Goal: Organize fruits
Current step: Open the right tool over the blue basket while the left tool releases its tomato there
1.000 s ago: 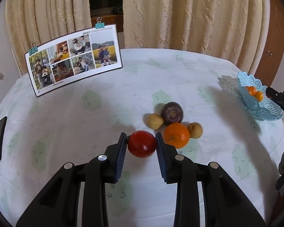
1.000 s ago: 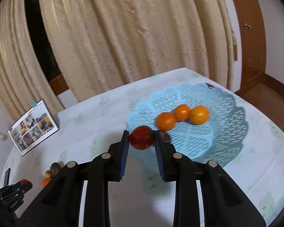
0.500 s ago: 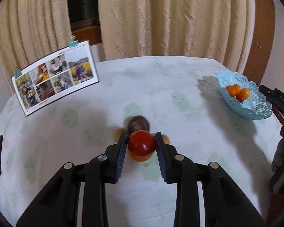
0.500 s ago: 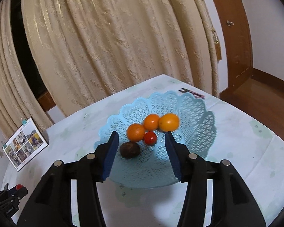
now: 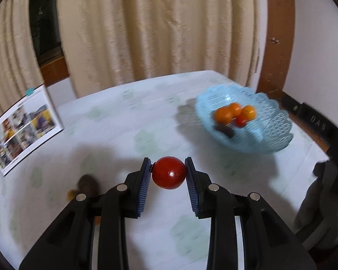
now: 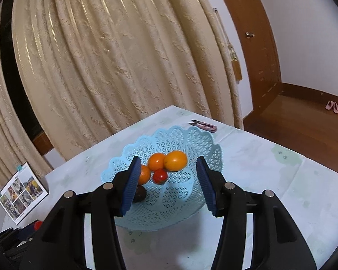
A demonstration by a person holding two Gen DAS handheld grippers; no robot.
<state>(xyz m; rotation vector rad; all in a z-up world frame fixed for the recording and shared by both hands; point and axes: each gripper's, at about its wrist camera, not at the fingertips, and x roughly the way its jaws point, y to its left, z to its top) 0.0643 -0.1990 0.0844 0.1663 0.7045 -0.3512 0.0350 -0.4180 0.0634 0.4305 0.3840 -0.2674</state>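
A: Two claws were out. My left gripper (image 5: 168,172) was clenched on a red tomato (image 5: 168,172), low centre of the left wrist frame, held clear of the table (image 5: 146,121). My right gripper (image 6: 166,183) stood released over the blue basket (image 6: 192,137); its jaws had just been opening and nothing sat between the pads.

B: Basket contents?

A: Three oranges (image 6: 175,160), a small red tomato (image 6: 159,176) and a dark fruit (image 6: 139,194) partly hidden behind my left pad, all bunched at the basket's left of centre. In the left wrist frame a dark fruit (image 5: 87,183) and some yellow ones remained at lower left, blurred.

B: Risks?

A: The held tomato was round and glossy, pinched at two small spots, so I judged a quick swing could squirt it out. Dropped from height onto the cluster, it might bounce over the scalloped rim. My right claw hung over the landing spot, so the two could collide.

B: Room?

A: The basket's right half was bare mesh. The table edge ran close behind it, at right of frame, near the pink snips (image 6: 204,124). The photo card (image 5: 22,126) stood far left, well apart.
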